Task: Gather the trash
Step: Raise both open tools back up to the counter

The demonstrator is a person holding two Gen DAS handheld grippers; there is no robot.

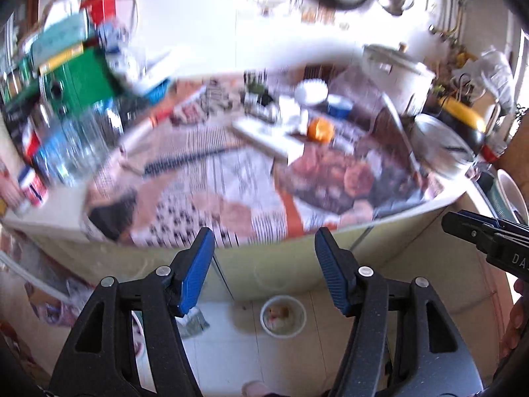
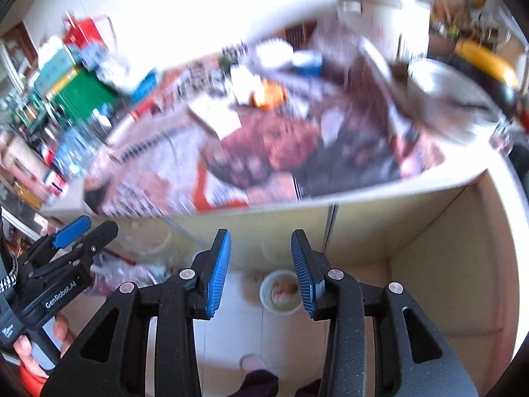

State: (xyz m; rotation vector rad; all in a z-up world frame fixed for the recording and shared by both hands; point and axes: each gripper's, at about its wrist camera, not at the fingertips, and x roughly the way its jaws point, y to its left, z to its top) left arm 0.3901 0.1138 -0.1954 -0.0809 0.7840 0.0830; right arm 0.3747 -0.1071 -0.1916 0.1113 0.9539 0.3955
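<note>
Both grippers empty — left gripper [image 1: 263, 244] jaws wide, right gripper [image 2: 261, 246] narrower; small white paper cup [image 2: 281, 292] on floor, lower centre — probably light, crushable, grip by rim.

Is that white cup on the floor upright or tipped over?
Upright. The cup sits on the floor tiles with its round rim facing up; both wrist views look down into it and show scraps inside.

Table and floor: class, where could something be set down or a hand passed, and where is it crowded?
The table has flat newspaper free along its near edge, between the bottles and the metal lid. Its left and back are crowded with boxes, an orange and bowls. White floor tiles beside the floor bowl lie bare.
</note>
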